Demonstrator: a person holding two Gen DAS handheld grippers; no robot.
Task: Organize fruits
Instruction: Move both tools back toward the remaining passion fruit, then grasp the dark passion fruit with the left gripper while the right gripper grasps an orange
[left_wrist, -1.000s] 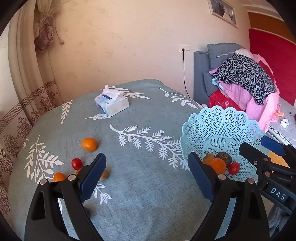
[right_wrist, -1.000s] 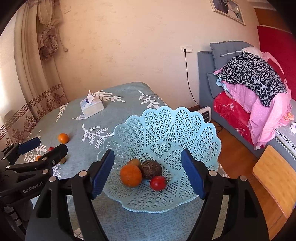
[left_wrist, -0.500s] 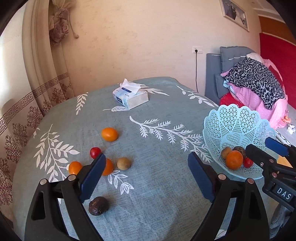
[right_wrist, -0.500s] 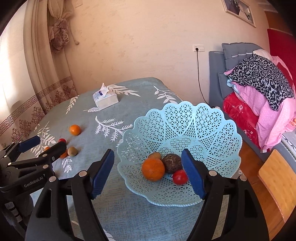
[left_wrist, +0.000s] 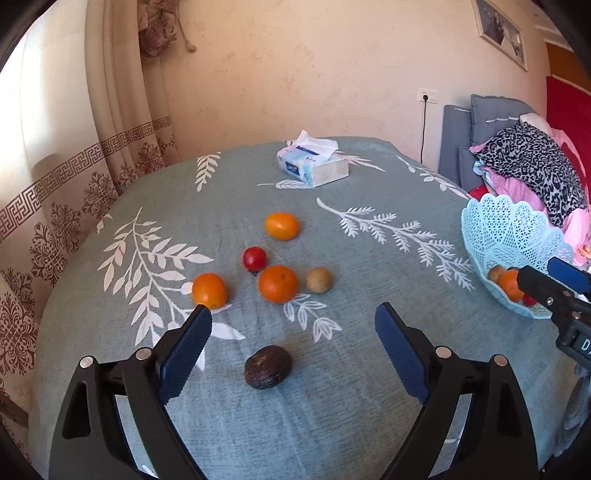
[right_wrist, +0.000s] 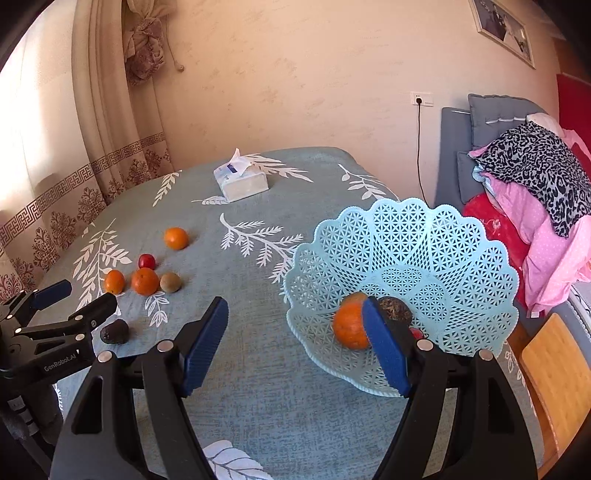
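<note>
Fruits (left_wrist: 277, 283) | we count six loose on the surface (left_wrist: 369, 424), four or so in basket (right_wrist: 436, 258) | left gripper (left_wrist: 293, 347) and right gripper (right_wrist: 295, 343) both apart, empty | task partly done

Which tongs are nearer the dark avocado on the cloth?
Left. The left tongs hang open just before the avocado, which lies between their fingers. The right tongs are off by the basket.
</note>
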